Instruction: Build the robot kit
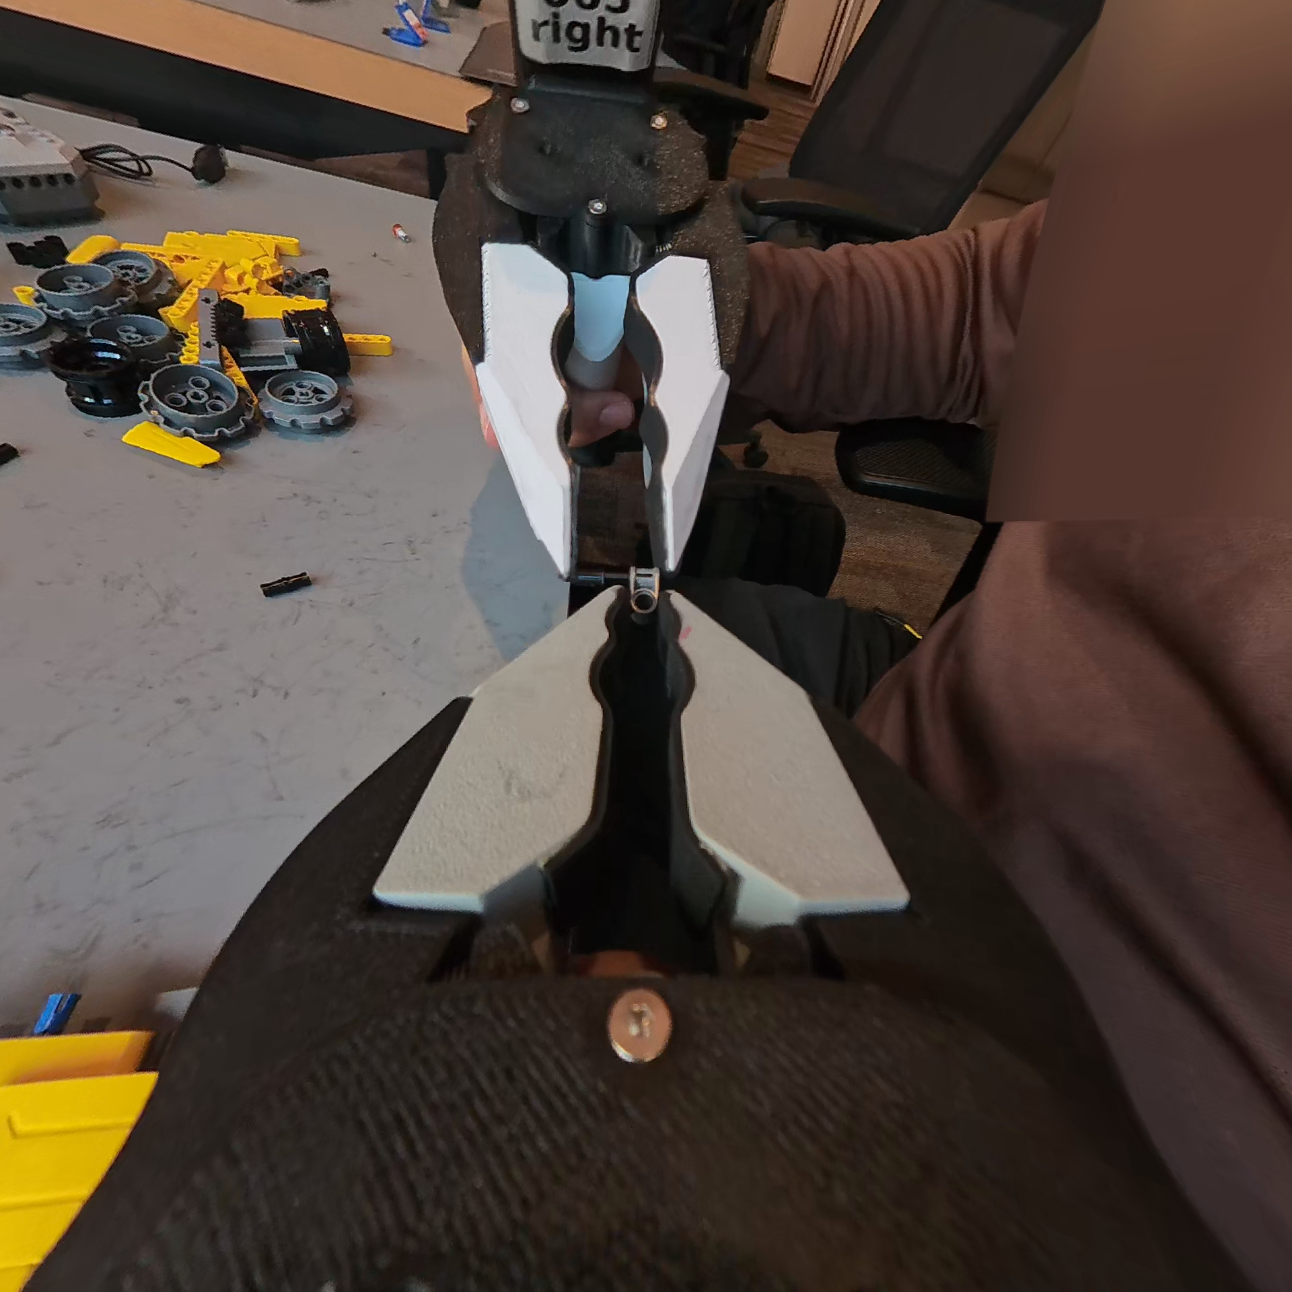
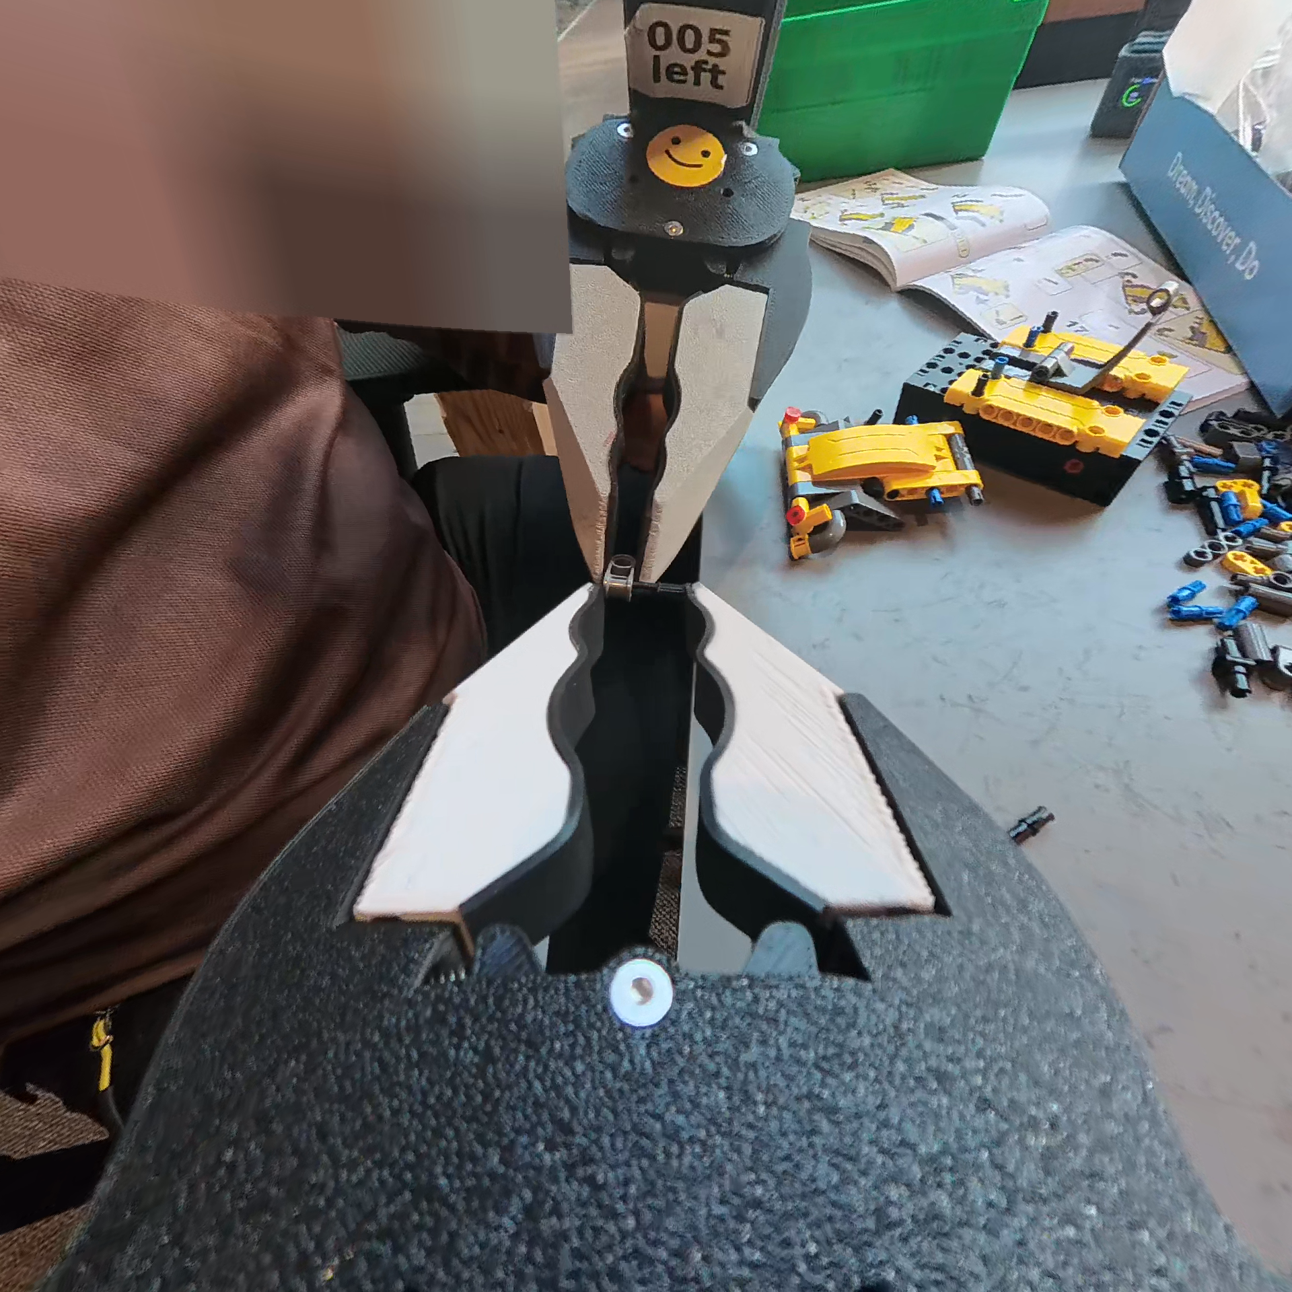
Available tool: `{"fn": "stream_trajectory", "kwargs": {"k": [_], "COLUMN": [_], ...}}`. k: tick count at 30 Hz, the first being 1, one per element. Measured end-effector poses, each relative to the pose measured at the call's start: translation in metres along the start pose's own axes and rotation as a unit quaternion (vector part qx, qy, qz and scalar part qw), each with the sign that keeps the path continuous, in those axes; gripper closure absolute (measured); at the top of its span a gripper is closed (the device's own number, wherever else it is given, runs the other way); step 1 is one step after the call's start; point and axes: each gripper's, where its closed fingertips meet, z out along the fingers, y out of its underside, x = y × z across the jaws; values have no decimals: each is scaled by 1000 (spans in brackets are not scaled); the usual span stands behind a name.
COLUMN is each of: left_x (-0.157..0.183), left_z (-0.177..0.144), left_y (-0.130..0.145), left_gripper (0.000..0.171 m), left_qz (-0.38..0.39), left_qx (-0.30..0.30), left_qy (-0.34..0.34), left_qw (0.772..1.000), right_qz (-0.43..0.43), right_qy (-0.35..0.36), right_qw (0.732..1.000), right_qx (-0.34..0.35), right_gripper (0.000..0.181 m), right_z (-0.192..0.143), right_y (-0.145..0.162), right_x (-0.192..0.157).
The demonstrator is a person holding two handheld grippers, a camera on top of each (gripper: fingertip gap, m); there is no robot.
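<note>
My two grippers meet tip to tip just off the table's edge, above a person's lap. My left gripper [image 1: 642, 600] is shut on a small grey connector [image 1: 642, 586] at its very tips. My right gripper [image 1: 621, 570] points back at it, its jaws narrowed on a short black pin [image 1: 594, 577] that lies crosswise between its tips. The pin's end touches the connector. The right wrist view shows my right gripper [image 2: 643, 589], the black pin [image 2: 663, 589], the grey connector [image 2: 619, 570] and my left gripper [image 2: 622, 559] beyond.
On the grey table [image 1: 210, 699] lie a pile of yellow beams and grey wheels [image 1: 175, 335] and a loose black pin [image 1: 285, 584]. The right wrist view shows a yellow-and-black build [image 2: 1042, 412], a smaller yellow assembly [image 2: 874, 468], an open booklet [image 2: 979, 238], small parts [image 2: 1244, 531] and a green bin [image 2: 895, 70]. The grippers are tip to tip, or close to it.
</note>
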Motion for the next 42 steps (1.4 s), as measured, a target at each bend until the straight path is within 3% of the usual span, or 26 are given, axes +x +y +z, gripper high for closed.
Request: {"fn": "stream_trajectory", "kwargs": {"k": [23, 42], "left_x": [12, 9], "left_z": [-12, -5], "left_y": [-10, 9], "left_gripper": [167, 167], "left_qz": [19, 23], "left_qx": [6, -29], "left_qy": [24, 32], "left_qw": [1000, 999], "right_qz": [-24, -53], "right_qy": [-34, -52], "right_qw": [999, 997], "right_qx": [27, -20], "right_gripper": [165, 167], "right_z": [4, 12], "right_y": [-17, 1], "right_x": [-10, -9]}}
